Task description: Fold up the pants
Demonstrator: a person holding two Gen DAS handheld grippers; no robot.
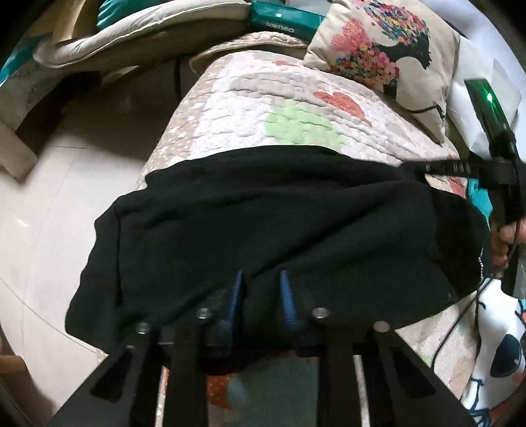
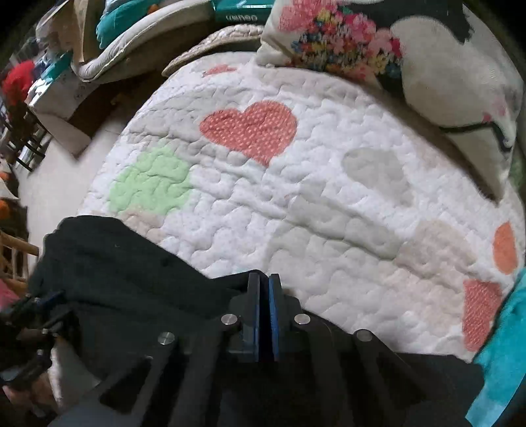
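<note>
Black pants lie bunched across a quilted bedspread with heart patches. My left gripper is open, its blue pads spread over the pants' near edge with nothing between them. My right gripper is shut on the far edge of the pants; its blue pads meet with the black cloth pinched at the tips. The right gripper also shows in the left wrist view at the pants' upper right corner. The left gripper shows at the left edge of the right wrist view.
A floral cushion leans at the head of the bed. A pale tiled floor lies left of the bed, with a beige pad and a teal box beyond. A cartoon-print cloth lies at the right.
</note>
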